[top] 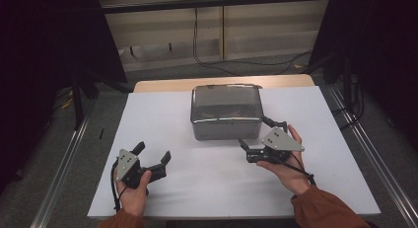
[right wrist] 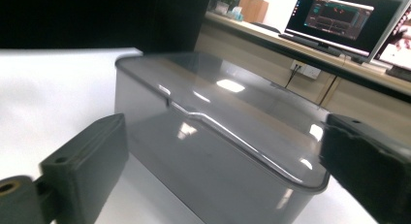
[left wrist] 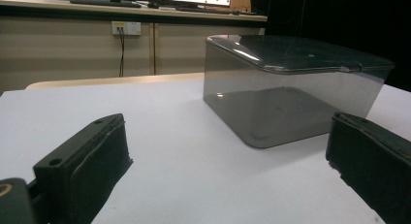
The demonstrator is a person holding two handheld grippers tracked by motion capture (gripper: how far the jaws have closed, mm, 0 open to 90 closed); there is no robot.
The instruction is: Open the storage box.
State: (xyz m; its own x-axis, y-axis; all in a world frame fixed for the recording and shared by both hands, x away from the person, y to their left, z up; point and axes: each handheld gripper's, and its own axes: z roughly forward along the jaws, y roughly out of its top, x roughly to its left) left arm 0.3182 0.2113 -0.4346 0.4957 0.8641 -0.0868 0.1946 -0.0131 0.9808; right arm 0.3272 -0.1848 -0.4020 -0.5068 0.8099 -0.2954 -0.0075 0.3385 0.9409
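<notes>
A smoky grey plastic box (top: pixel 226 111) with a clear lid stands shut in the middle of the white table (top: pixel 167 114). Dim contents show through the lid; I cannot tell what they are. My left gripper (top: pixel 154 152) rests near the front left, open, jaws aimed toward the box (left wrist: pixel 291 88) with bare table between them. My right gripper (top: pixel 261 134) sits open just off the box's front right corner, jaws spread wide and angled at that corner. From the right gripper view the box (right wrist: pixel 218 146) looms close between the jaws, untouched.
A wooden table edge (top: pixel 162 84) shows behind the white board. Cables (top: pixel 207 55) trail over the floor beyond. Metal rails (top: pixel 64 159) run along both sides. Monitors (right wrist: pixel 339 20) stand on a counter at the back. Bare tabletop lies left and in front of the box.
</notes>
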